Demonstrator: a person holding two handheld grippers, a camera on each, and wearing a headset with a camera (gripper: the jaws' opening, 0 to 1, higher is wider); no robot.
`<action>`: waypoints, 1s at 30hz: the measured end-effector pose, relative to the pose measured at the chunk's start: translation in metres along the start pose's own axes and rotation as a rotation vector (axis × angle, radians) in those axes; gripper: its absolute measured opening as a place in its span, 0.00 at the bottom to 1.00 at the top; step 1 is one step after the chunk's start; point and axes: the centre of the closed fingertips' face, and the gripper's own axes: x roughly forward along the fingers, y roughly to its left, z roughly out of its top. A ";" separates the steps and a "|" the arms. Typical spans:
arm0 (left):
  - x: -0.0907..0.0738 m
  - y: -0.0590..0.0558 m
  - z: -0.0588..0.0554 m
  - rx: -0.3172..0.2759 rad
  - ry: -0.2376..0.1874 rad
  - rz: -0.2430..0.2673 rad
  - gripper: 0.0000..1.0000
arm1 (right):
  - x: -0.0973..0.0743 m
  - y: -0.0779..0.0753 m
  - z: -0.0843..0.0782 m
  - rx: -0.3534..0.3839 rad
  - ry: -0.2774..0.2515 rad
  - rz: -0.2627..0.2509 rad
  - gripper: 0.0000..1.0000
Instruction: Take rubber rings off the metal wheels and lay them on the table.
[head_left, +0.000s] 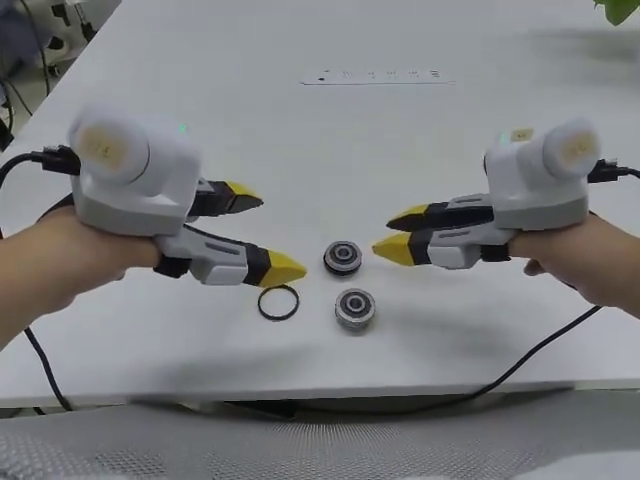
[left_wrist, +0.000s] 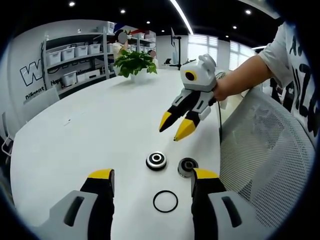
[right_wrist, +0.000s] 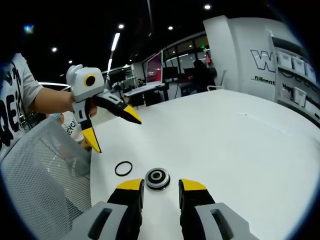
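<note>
Two small metal wheels lie on the white table. The farther wheel has a dark outer band. The nearer wheel looks bare grey metal. A loose black rubber ring lies flat to their left. My left gripper hovers open just left of the wheels, above the ring, holding nothing. My right gripper hovers open just right of the farther wheel, also holding nothing.
A flat white strip lies far back on the table. A potted plant stands at the far right end. Black cables trail from both grippers over the table's near edge. A grey mesh chair sits below that edge.
</note>
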 end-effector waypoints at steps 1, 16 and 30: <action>0.002 0.001 0.001 -0.001 0.000 -0.002 0.59 | 0.000 -0.001 0.000 0.001 0.000 -0.001 0.25; 0.016 0.003 0.003 0.007 0.004 -0.029 0.55 | 0.003 -0.006 -0.002 0.011 -0.008 -0.001 0.25; 0.026 0.004 -0.002 0.012 0.024 -0.052 0.49 | 0.008 -0.005 -0.005 -0.001 0.003 0.009 0.25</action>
